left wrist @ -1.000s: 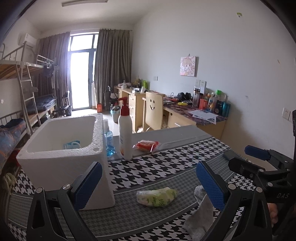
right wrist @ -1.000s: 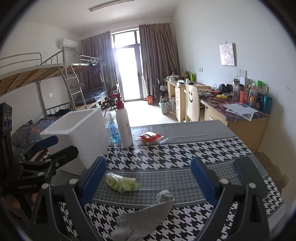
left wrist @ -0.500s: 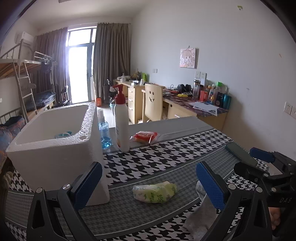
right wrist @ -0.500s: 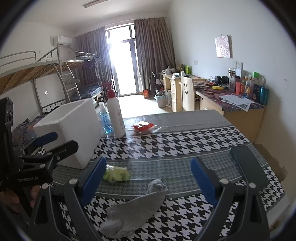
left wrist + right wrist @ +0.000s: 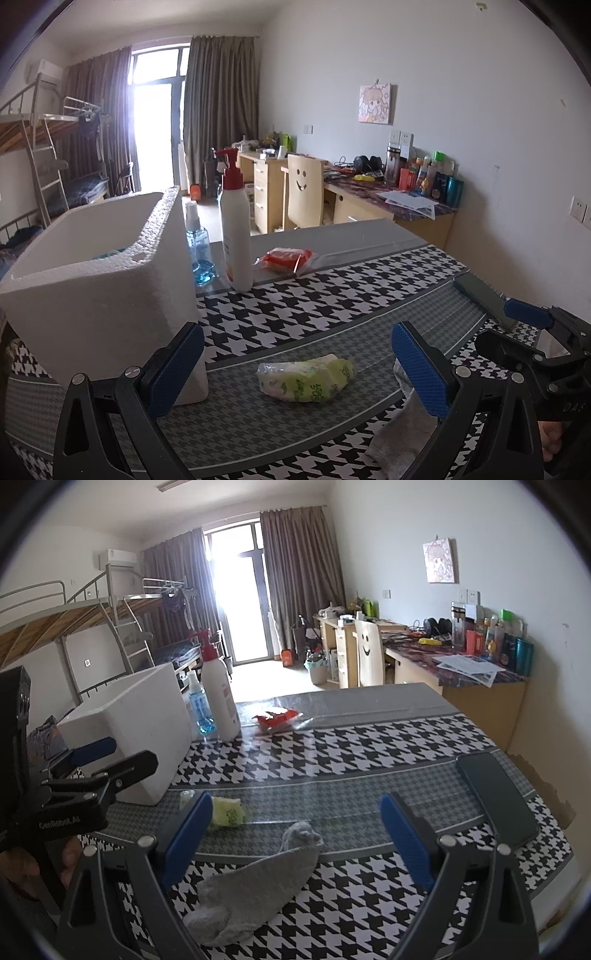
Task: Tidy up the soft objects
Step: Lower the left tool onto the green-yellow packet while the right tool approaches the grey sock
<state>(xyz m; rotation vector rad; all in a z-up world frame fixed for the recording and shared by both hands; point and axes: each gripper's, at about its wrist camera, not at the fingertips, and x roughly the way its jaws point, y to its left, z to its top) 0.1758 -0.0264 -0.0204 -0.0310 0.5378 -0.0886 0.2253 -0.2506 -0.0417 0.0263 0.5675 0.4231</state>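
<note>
Both hand-held grippers are spread wide, grasping nothing: the left [image 5: 297,363] frames the green pack [image 5: 304,376]; the right [image 5: 295,834] frames the sock [image 5: 255,882] on the tabletop [image 5: 369,746].

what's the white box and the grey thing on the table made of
White box: looks like expanded foam, matte, with a beaded, pitted rim and thick walls. Grey thing: seems to be soft knit or fleece fabric, likely a sock; it lies limp and fuzzy.
</note>
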